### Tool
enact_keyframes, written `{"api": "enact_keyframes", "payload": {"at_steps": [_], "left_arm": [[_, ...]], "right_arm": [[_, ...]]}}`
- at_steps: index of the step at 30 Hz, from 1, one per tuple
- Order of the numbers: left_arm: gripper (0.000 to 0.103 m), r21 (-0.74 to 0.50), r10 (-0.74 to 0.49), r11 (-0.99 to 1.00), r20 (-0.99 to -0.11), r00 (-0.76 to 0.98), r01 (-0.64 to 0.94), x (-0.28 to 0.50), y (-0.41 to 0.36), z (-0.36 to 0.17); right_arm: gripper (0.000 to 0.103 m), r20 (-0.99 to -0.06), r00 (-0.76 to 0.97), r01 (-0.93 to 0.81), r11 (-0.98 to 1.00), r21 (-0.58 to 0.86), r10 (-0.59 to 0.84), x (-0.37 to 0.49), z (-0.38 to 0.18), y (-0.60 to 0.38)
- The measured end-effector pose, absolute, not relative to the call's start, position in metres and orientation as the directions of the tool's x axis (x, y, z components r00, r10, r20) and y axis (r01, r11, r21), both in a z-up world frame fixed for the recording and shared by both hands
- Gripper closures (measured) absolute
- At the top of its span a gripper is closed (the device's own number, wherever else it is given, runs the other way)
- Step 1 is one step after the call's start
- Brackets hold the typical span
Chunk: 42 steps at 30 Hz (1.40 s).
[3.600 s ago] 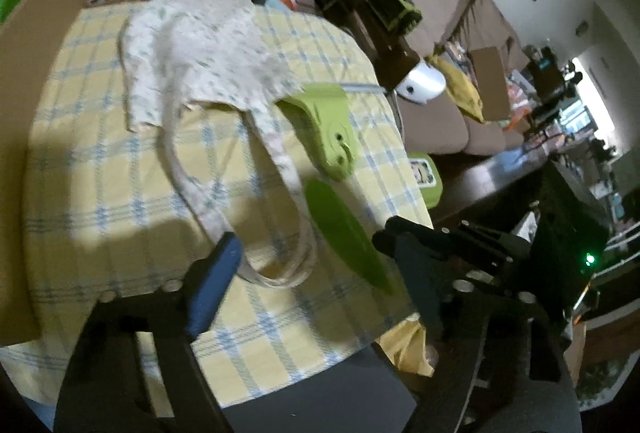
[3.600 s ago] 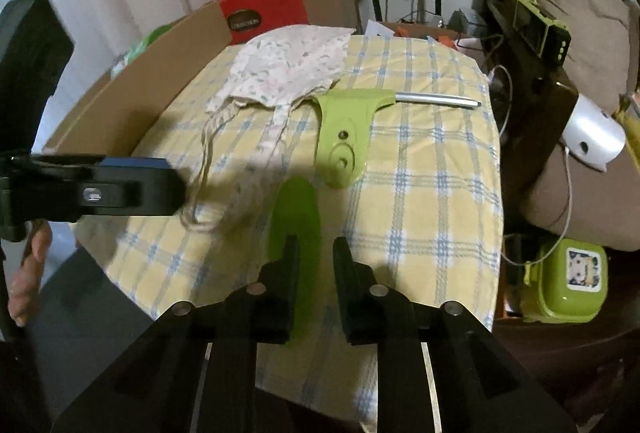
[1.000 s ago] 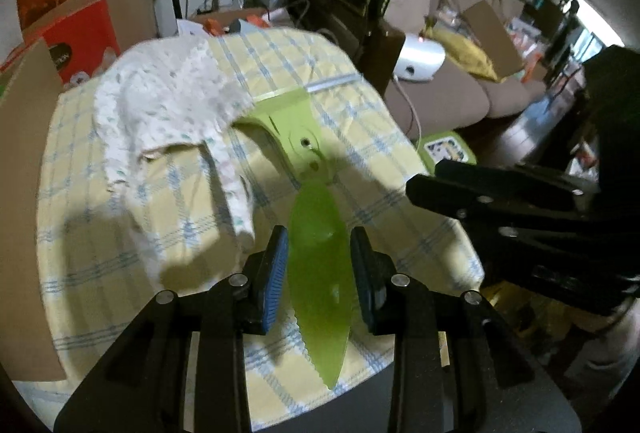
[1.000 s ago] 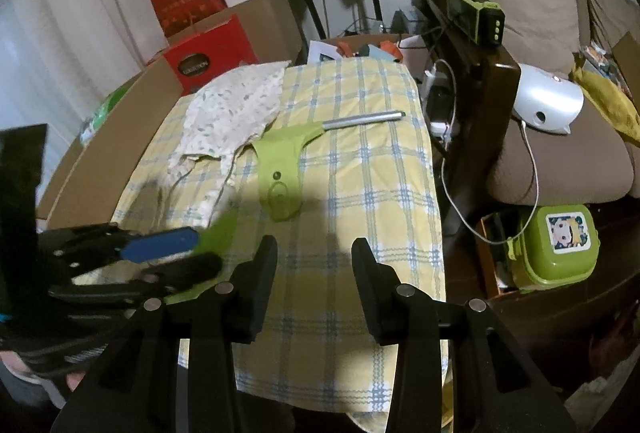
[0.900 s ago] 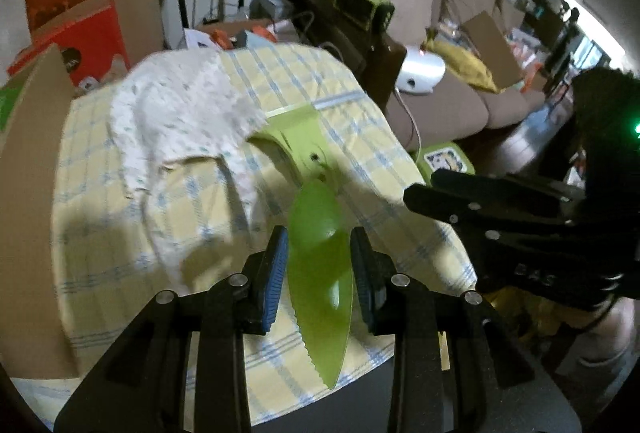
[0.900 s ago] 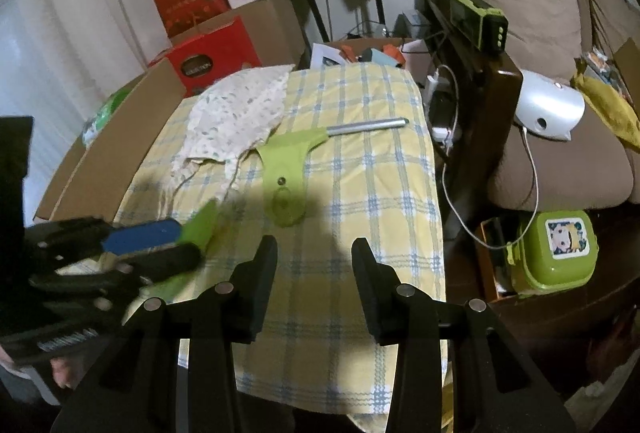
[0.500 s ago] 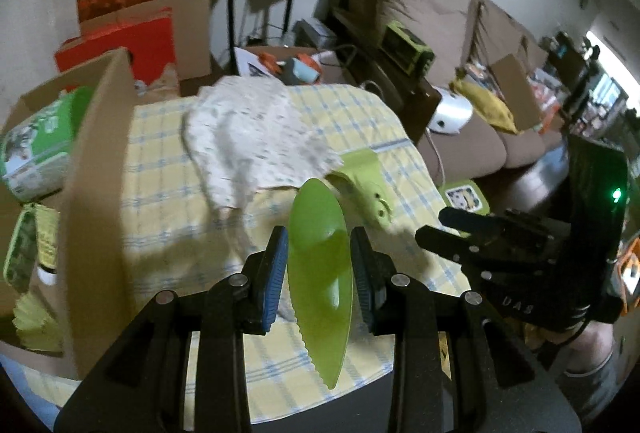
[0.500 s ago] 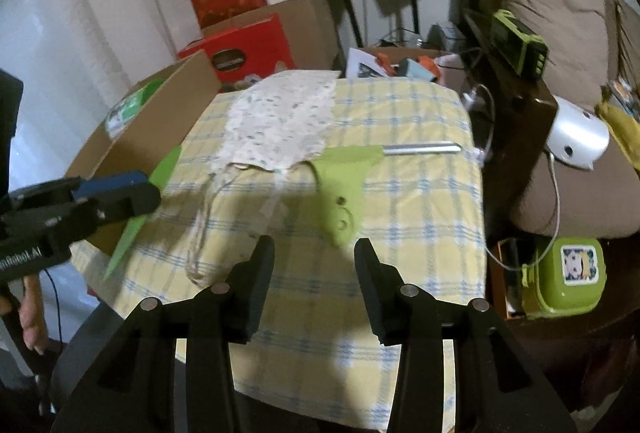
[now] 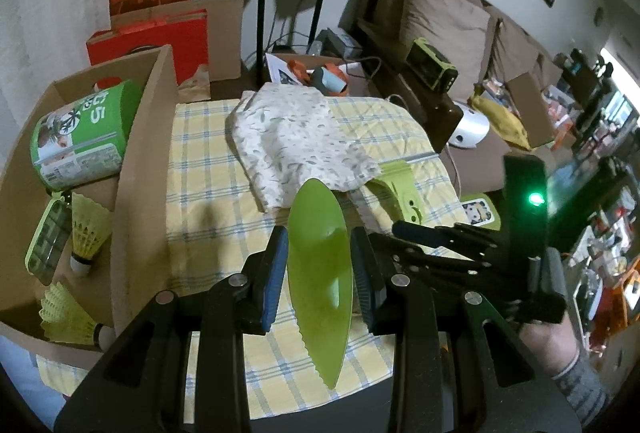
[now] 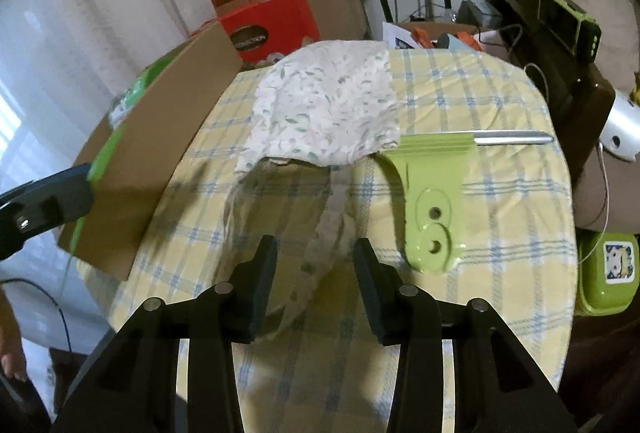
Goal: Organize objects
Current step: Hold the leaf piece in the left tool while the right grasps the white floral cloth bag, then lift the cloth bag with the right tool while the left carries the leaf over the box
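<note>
My left gripper (image 9: 320, 261) is shut on a green serrated plastic knife (image 9: 320, 273) and holds it up above the yellow checked table (image 9: 208, 169). My right gripper (image 10: 316, 265) is open and empty, low over the strap of a white floral cloth bag (image 10: 328, 105). A green holder with a metal handle (image 10: 434, 193) lies on the table right of the bag; it also shows in the left wrist view (image 9: 400, 189). The right gripper also shows in the left wrist view (image 9: 436, 237).
An open cardboard box (image 9: 136, 169) stands left of the table, holding a green pack (image 9: 84, 137) and yellow shuttlecocks (image 9: 84, 229). Red boxes (image 10: 268, 25) stand behind. A sofa, a white device (image 10: 620, 129) and a green lunchbox (image 10: 608, 277) lie to the right.
The left gripper took the green knife from the right gripper, lifted it and swung left towards the box. The right gripper opened and moved down over the bag's strap.
</note>
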<state>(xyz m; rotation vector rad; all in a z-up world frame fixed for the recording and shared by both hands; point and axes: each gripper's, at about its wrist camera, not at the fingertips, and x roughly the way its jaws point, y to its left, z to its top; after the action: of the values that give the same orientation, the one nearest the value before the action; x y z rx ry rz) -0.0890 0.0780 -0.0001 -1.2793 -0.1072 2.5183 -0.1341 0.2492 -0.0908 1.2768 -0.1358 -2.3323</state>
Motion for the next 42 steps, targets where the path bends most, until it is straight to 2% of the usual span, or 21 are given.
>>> {"api": "enact_keyframes", "payload": {"at_steps": [6, 8, 10, 12, 17, 21, 29, 35, 42], "left_arm": [[0.073, -0.209, 0.305, -0.950, -0.774, -0.555, -0.231, -0.088, 0.069, 0.000], [0.073, -0.212, 0.305, -0.951, -0.773, -0.556, -0.226, -0.088, 0.066, 0.000], [0.073, -0.215, 0.305, -0.951, -0.773, -0.557, -0.222, -0.088, 0.063, -0.001], [0.073, -0.217, 0.304, -0.952, -0.774, -0.556, -0.218, -0.088, 0.060, -0.001], [0.073, -0.228, 0.307, -0.951, -0.772, -0.557, -0.208, -0.089, 0.054, 0.000], [0.073, -0.234, 0.305, -0.952, -0.765, -0.567, -0.197, -0.092, 0.047, 0.004], [0.073, -0.245, 0.297, -0.955, -0.750, -0.591, -0.169, -0.098, 0.026, 0.019], [0.073, -0.251, 0.285, -0.957, -0.732, -0.619, -0.144, -0.102, 0.005, 0.037], [0.073, -0.239, 0.261, -0.963, -0.725, -0.638, -0.122, -0.111, -0.017, 0.056]], "right_arm": [[0.068, -0.804, -0.446, 0.343, -0.905, 0.251, -0.393, -0.143, -0.101, 0.235], [0.073, -0.807, -0.463, 0.346, -0.913, 0.215, -0.365, -0.144, -0.103, 0.232], [0.086, -0.809, -0.467, 0.346, -0.915, 0.205, -0.358, -0.146, -0.104, 0.230], [0.091, -0.804, -0.465, 0.337, -0.914, 0.228, -0.372, -0.148, -0.104, 0.232], [0.091, -0.758, -0.484, 0.354, -0.890, 0.289, -0.438, -0.152, -0.092, 0.230], [0.091, -0.706, -0.520, 0.412, -0.865, 0.285, -0.481, -0.154, -0.068, 0.220], [0.092, -0.591, -0.558, 0.441, -0.812, 0.382, -0.582, -0.182, -0.005, 0.217], [0.092, -0.526, -0.615, 0.468, -0.809, 0.356, -0.588, -0.198, 0.060, 0.213], [0.092, -0.496, -0.655, 0.501, -0.819, 0.281, -0.571, -0.203, 0.120, 0.195]]}}
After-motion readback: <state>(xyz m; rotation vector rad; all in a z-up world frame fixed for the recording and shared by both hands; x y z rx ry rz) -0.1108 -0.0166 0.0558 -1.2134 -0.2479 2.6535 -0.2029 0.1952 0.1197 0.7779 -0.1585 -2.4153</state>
